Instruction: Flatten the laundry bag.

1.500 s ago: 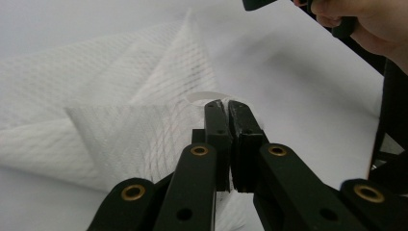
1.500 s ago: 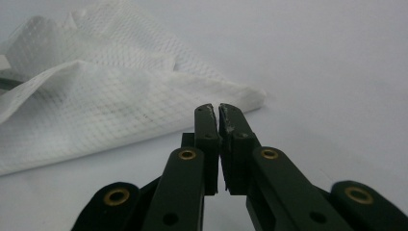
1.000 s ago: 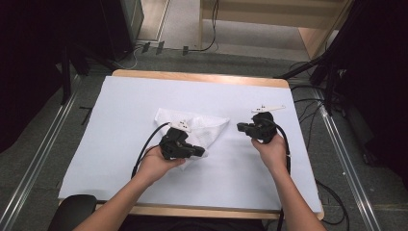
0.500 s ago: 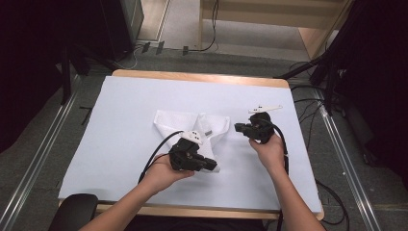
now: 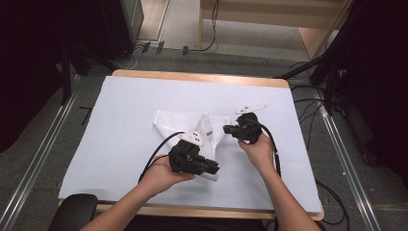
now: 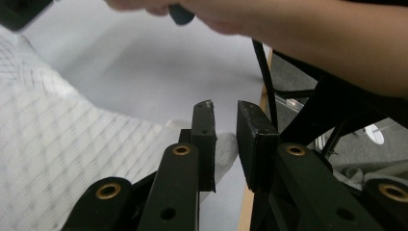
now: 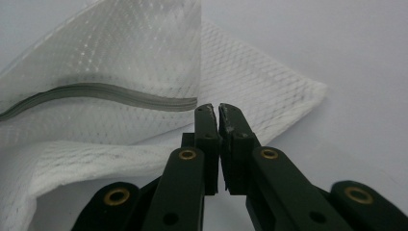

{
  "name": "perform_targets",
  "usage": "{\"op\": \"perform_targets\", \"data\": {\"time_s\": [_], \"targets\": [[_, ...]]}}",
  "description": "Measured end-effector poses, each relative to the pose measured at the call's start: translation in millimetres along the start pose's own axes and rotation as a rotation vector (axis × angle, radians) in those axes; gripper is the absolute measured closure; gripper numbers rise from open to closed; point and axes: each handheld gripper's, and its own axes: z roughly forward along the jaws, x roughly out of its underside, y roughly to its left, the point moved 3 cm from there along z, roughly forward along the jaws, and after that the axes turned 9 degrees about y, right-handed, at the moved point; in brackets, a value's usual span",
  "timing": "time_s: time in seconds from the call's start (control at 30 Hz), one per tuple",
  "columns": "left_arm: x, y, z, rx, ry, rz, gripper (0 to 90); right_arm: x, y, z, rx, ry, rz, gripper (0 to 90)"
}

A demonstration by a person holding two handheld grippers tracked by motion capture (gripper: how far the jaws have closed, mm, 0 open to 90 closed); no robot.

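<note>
White sheeting covered the bench (image 5: pixel 120 144), the mesh laundry bag (image 5: pixel 178 122) lying mid-frame. My left tongs (image 6: pixel 225 108) had just been opening, a corner slack between them, ungripped. Right tongs (image 7: pixel 215 109) stayed clenched, seemingly pinching the bag's edge. I judged I should re-grip deeper. Trailing cables (image 5: pixel 156 154) could snag.

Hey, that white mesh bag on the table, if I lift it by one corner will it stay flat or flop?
Probably flop: the white mesh bag already lies creased and folded over itself on the table. It looks thin and see-through in the right gripper view, so likely light. Its open weave should give the fingers some purchase, though thin fabric may slip.
</note>
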Motion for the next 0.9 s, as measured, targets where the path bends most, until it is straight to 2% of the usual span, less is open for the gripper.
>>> {"op": "perform_targets", "data": {"time_s": [0.1,0.13,0.27,0.57,0.77,0.9], "targets": [[-0.5,4.1,-8.7,-0.017,-0.029,-0.001,75.0,-2.1,5.5,9.7,-0.015,0.013,-0.016,88.7],[-0.4,6.2,-11.9,-0.021,-0.037,-0.01,74.9,-3.2,8.8,17.3,-0.02,0.038,-0.022,89.1],[2.1,16.4,-25.7,-0.054,-0.064,-0.032,73.9,-3.8,12.0,23.2,-0.025,0.053,-0.038,89.2],[11.7,44.9,-50.5,-0.15,-0.087,-0.096,70.9,5.0,14.0,14.4,-0.038,0.066,-0.04,89.2],[22.2,67.6,-65.2,-0.204,-0.094,-0.16,69.0,12.6,16.8,14.1,-0.049,0.085,-0.056,89.1],[29.1,81.9,-72.2,-0.248,-0.078,-0.186,67.3,18.7,17.5,12.4,-0.05,0.097,-0.053,89.0]]}}
